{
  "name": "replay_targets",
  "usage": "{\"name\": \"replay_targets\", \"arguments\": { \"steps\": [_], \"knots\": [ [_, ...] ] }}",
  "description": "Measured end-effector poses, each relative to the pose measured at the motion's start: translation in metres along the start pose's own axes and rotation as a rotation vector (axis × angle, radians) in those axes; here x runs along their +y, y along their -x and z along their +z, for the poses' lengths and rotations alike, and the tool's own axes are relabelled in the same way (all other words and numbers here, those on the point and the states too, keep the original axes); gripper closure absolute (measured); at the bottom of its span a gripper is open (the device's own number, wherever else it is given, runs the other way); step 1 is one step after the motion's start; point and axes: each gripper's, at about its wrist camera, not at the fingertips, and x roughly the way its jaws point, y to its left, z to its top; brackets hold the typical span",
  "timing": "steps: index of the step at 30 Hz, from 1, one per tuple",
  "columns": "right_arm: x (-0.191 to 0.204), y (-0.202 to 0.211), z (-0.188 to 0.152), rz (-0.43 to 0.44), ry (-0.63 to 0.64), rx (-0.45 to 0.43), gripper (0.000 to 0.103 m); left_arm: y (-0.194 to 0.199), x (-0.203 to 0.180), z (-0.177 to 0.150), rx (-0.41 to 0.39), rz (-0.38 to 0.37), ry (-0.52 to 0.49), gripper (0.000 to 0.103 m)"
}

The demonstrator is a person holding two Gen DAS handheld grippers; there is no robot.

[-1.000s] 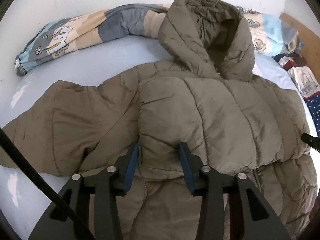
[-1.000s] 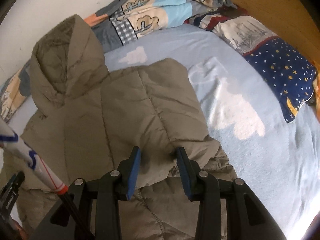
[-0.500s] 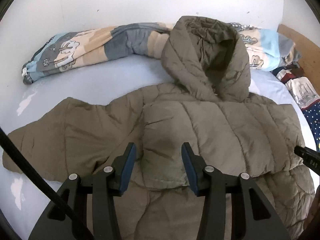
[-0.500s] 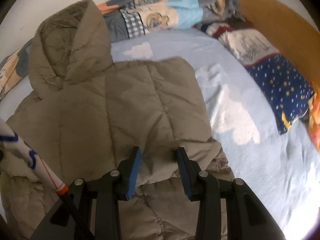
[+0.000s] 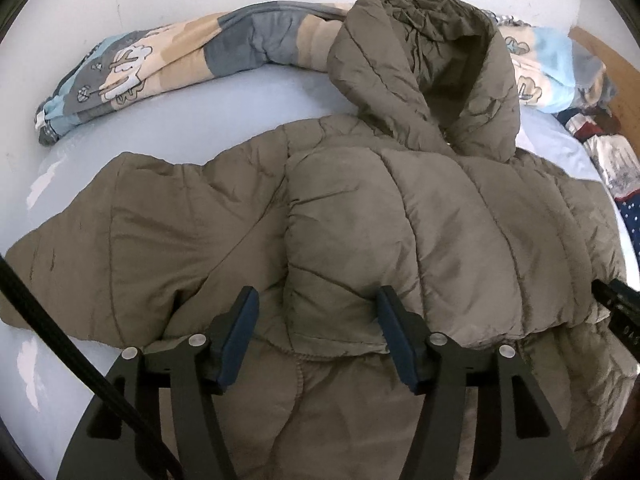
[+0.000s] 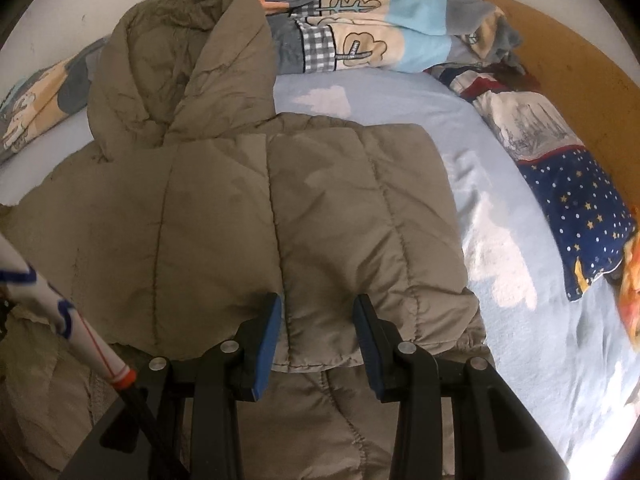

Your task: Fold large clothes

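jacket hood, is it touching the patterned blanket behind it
Touching. The left wrist view shows the jacket hood lying over the patterned blanket by the wall, covering part of it with no gap; the right wrist view agrees.

The left gripper [image 5: 316, 332] sits low over a big brown coat [image 5: 400, 220] on the bed [image 5: 192, 120]. Its jaws have just been opening, with the coat's folded edge between them. A patchwork blanket [image 5: 180, 60] lies behind the coat.
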Motion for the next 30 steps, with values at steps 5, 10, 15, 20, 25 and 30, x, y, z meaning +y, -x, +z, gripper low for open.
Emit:
{"name": "replay_targets", "arguments": {
  "steps": [5, 10, 15, 20, 25, 30],
  "knots": [
    [0.002, 0.015, 0.003, 0.029, -0.02, -0.032, 0.062, 0.024, 0.024, 0.01, -0.055, -0.065, 0.099, 0.043],
    [0.023, 0.037, 0.004, 0.086, 0.023, -0.106, 0.059, 0.041, 0.066, 0.02, -0.082, -0.061, 0.188, 0.043],
    [0.054, 0.036, -0.004, 0.157, 0.085, -0.1, 0.058, 0.044, 0.131, 0.016, -0.073, -0.036, 0.327, 0.042],
    [0.069, 0.015, -0.01, 0.148, 0.095, -0.018, 0.058, 0.047, 0.193, 0.01, -0.066, 0.025, 0.419, 0.042],
    [0.069, 0.032, -0.008, 0.161, 0.065, -0.045, 0.057, 0.049, 0.283, -0.011, -0.039, 0.037, 0.635, 0.042],
    [0.074, 0.049, -0.008, 0.202, 0.054, -0.078, 0.051, 0.049, 0.38, -0.061, -0.019, -0.096, 1.0, 0.042]
  ]
}}
